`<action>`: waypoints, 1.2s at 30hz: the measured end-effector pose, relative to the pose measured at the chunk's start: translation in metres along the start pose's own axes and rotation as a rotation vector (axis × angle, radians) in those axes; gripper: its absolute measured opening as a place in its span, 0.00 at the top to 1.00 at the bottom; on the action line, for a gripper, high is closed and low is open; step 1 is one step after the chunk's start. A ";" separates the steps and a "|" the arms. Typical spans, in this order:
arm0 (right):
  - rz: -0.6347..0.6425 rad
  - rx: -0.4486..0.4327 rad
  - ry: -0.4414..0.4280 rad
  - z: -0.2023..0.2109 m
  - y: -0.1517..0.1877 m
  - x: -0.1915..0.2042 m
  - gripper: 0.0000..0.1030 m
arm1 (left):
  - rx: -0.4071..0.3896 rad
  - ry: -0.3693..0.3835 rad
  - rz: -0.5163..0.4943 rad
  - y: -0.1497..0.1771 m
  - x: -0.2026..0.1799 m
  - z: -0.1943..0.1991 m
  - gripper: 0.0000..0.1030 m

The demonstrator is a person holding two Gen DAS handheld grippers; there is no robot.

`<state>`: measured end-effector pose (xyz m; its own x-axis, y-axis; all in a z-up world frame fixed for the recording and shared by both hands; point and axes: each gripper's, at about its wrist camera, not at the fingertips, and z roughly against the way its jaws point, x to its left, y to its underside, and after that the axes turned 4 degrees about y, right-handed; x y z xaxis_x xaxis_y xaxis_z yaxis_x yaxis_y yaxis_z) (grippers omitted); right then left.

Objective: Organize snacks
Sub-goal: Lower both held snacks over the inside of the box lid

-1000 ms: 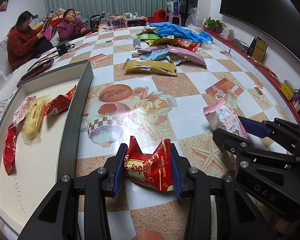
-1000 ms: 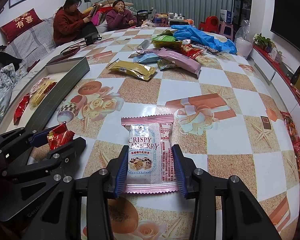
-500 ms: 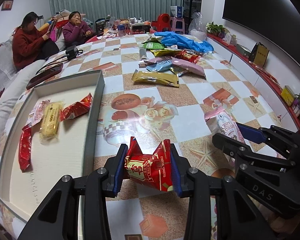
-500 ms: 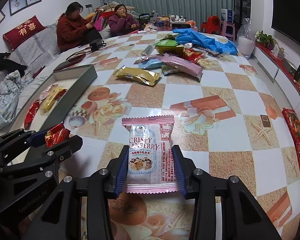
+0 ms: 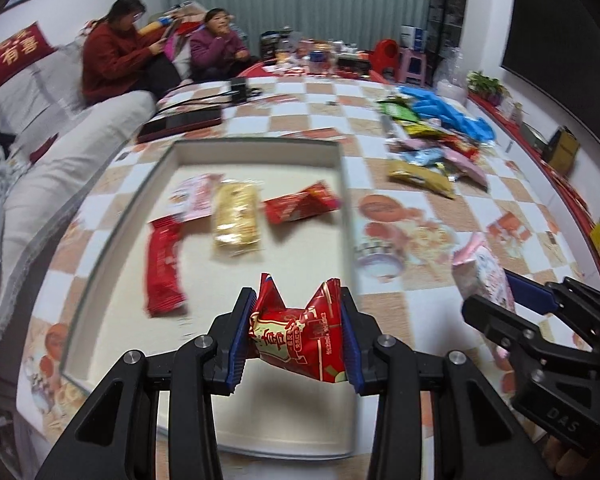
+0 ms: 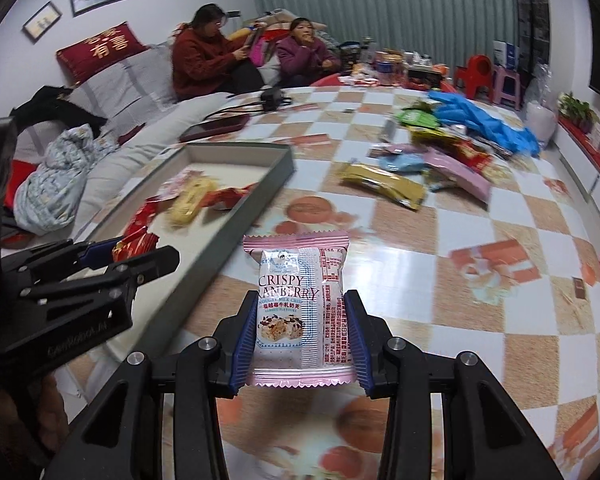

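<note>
My left gripper [image 5: 296, 336] is shut on a red candy packet [image 5: 298, 338] and holds it in the air over the near end of a shallow grey box [image 5: 342, 160]. The box holds several snacks: a red bar [image 5: 162, 266], a yellow cake packet [image 5: 236, 218], a pink packet [image 5: 194, 196] and a red packet [image 5: 300, 208]. My right gripper [image 6: 302, 340] is shut on a pink Crispy Cranberry packet [image 6: 300, 308], held above the table to the right of the box [image 6: 260, 200]. The left gripper also shows in the right wrist view [image 6: 100, 264].
A pile of loose snacks [image 5: 432, 152] with a gold packet [image 6: 382, 184] and blue gloves [image 6: 484, 124] lies at the far right of the checkered table [image 6: 420, 248]. A tablet and a charger lie behind the box. Two people sit on the sofa at the back left.
Both grippers have lifted and swung left with their packets. The left one has gone from over the table to above the box's near end.
</note>
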<state>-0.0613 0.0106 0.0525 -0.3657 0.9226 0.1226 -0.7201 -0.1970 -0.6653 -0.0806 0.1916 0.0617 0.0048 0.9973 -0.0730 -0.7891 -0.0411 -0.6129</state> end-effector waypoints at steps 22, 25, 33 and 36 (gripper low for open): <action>0.135 0.039 -0.060 -0.037 -0.032 0.090 0.58 | 0.024 -0.055 0.080 0.007 0.072 -0.006 0.58; 0.145 0.039 -0.055 -0.040 -0.036 0.097 0.58 | 0.021 -0.053 0.092 0.005 0.081 -0.006 0.58; 0.141 0.041 -0.047 -0.052 -0.050 0.107 0.58 | 0.033 -0.060 0.084 -0.005 0.090 -0.012 0.58; 0.134 0.044 -0.047 -0.056 -0.055 0.108 0.58 | 0.036 -0.059 0.086 -0.010 0.093 -0.015 0.58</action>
<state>-0.0279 0.1392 0.0609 -0.4868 0.8707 0.0696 -0.6877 -0.3330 -0.6451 -0.0633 0.2836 0.0492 -0.0995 0.9920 -0.0774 -0.8063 -0.1260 -0.5780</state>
